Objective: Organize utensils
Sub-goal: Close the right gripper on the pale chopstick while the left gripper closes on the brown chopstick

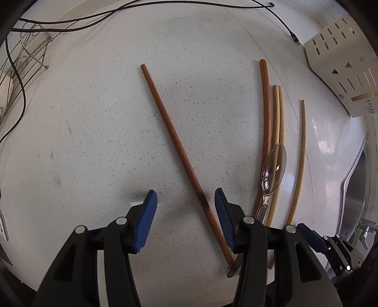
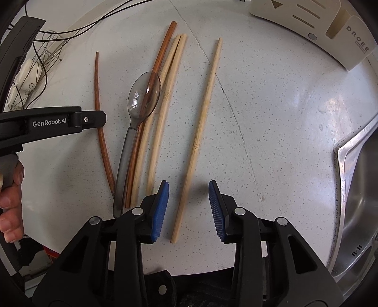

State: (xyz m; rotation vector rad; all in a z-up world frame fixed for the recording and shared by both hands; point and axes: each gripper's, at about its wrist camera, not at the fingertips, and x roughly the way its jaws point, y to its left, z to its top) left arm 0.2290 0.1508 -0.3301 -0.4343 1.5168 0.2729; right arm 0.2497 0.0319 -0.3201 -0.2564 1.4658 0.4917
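Note:
My left gripper is open just above the speckled counter, with a dark brown chopstick lying slantwise between its fingers. To its right lie a second brown chopstick, two pale bamboo chopsticks, a clear plastic spoon and a lone pale chopstick. My right gripper is open, with the lone pale chopstick between its fingers. The spoon, the pale pair and both brown chopsticks lie to its left. The left gripper's body shows there.
A cream slotted utensil holder stands at the back right. A steel sink drops off on the right. A wire rack and black cables lie at the back left.

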